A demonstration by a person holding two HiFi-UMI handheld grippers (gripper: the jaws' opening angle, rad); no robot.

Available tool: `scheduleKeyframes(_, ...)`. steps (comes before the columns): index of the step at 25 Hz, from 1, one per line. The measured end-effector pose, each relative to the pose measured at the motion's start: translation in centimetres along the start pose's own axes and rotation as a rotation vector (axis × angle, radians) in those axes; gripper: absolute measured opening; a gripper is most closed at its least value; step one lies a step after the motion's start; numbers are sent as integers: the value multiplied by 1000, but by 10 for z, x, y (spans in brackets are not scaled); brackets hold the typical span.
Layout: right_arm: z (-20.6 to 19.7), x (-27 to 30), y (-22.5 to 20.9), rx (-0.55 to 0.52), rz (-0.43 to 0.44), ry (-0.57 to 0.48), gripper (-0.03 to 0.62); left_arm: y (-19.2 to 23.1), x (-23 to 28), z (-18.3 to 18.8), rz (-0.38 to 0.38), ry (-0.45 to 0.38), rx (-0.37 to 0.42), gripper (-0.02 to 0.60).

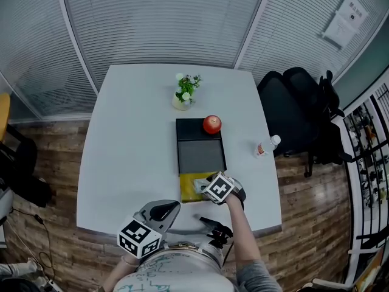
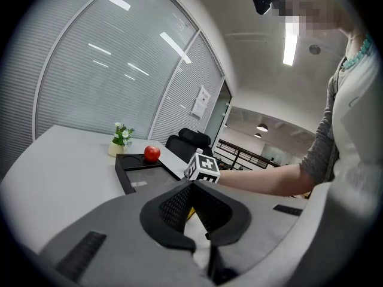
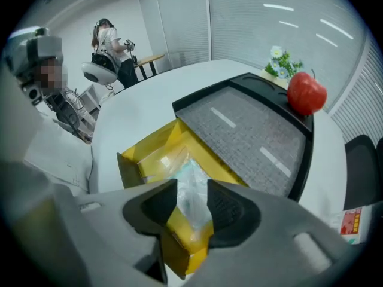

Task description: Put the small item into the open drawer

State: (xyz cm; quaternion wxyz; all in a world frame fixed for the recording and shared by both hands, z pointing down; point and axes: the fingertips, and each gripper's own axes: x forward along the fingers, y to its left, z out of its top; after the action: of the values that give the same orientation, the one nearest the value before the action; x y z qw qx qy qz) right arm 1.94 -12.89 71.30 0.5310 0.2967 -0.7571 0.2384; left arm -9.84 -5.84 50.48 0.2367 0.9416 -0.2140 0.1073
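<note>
Place: office meeting room.
Walls: glazed partitions [image 1: 158,23] with closed slatted blinds, far and left.
Furniture: white tabletop [image 1: 134,132] in the middle; black swivel chair [image 1: 292,102] at its right.
Floor: wood-look planks [image 1: 55,145].
Notices: printed sheets [image 1: 343,20] stuck up at far right.
Ceiling: strip light [image 2: 290,43].
Beyond: person [image 3: 111,43] standing by a second desk [image 3: 149,58], seen in the right gripper view.

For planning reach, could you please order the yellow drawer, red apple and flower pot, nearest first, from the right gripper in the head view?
1. Yellow drawer, beneath the right gripper.
2. Red apple, atop the cabinet.
3. Flower pot, beyond it.
</note>
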Motion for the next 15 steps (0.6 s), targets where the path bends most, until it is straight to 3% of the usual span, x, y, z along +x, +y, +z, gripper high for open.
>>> scheduleKeyframes(15, 0, -16, 2, 7, -14, -69, 176, -4, 0, -1, -1, -2, 3, -3)
